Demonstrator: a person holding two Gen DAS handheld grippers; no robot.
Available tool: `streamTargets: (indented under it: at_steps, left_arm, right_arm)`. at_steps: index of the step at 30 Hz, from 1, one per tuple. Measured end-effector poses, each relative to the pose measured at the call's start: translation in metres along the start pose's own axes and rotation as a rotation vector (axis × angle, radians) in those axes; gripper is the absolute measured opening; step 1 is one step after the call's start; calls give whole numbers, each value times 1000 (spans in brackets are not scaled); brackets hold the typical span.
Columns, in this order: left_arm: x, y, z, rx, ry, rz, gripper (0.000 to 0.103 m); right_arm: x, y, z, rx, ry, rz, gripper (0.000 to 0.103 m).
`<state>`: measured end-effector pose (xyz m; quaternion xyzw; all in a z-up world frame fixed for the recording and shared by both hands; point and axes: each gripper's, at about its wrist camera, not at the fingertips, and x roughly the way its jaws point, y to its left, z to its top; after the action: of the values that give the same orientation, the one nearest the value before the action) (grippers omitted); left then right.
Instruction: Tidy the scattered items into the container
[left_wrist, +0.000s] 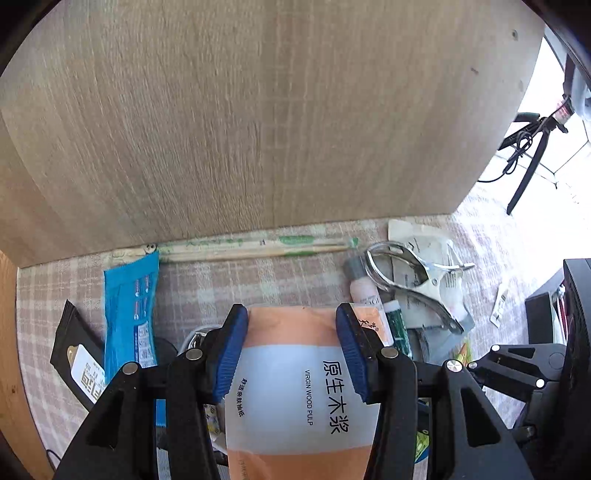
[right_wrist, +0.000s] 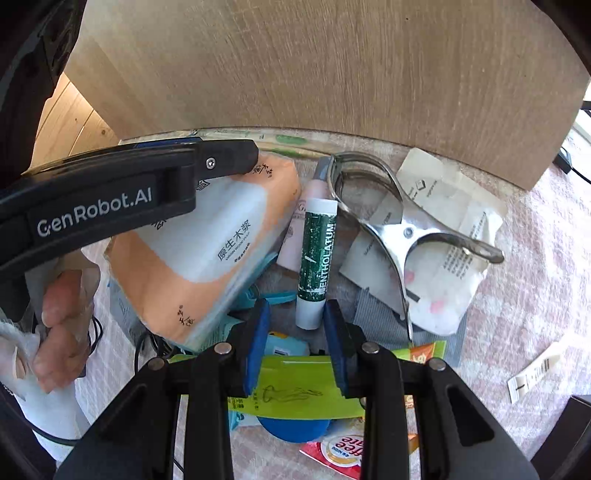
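Observation:
My left gripper (left_wrist: 291, 325) is shut on an orange and white tissue pack (left_wrist: 295, 384), held just above the clutter; the pack also shows in the right wrist view (right_wrist: 207, 243) under the left gripper's arm. My right gripper (right_wrist: 297, 332) is open, its blue fingers either side of the near end of a green Mentholatum lip balm stick (right_wrist: 317, 258), which lies on the cloth. A lime green packet (right_wrist: 295, 387) lies below the jaws. No container is in view.
A steel clip (right_wrist: 399, 229), a white sachet (right_wrist: 447, 236), a pink tube (right_wrist: 295, 229), wrapped chopsticks (left_wrist: 258, 249), a blue packet (left_wrist: 129, 314) and a black card (left_wrist: 74, 347) lie on the checked cloth. A wooden panel (left_wrist: 258, 110) stands behind.

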<state>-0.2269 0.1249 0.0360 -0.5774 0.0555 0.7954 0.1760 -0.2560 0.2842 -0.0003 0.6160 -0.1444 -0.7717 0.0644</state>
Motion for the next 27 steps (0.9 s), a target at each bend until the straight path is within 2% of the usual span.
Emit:
streamTargets:
  at_steps: [3, 8, 12, 14, 17, 20, 24, 27]
  left_arm:
    - [-6, -13, -24, 18, 5, 3, 48]
    - [-20, -36, -71, 9, 13, -13, 48]
    - [-34, -43, -103, -10, 46, -98, 48]
    - [-43, -46, -117, -9, 46, -114, 48]
    - [-63, -42, -129, -25, 29, -97, 47]
    - [-94, -26, -140, -64, -22, -48, 47]
    - [-112, -17, -161, -125, -50, -55, 49]
    - [-110, -14, -173, -140, -42, -80, 52]
  right_arm:
    - [-11, -2, -24, -30, -7, -14, 30]
    - [-14, 0, -76, -53, 37, -24, 30]
    - [-25, 1, -116, -99, 37, -70, 29]
    - [-30, 1, -135, -136, 50, -94, 29]
    - [-37, 1, -160, -177, 82, -145, 29]
    - [-54, -1, -171, -167, 46, -198, 29]
    - [-85, -3, -169, -58, -71, -117, 29]
    - [-94, 5, -167, 21, -142, -34, 31]
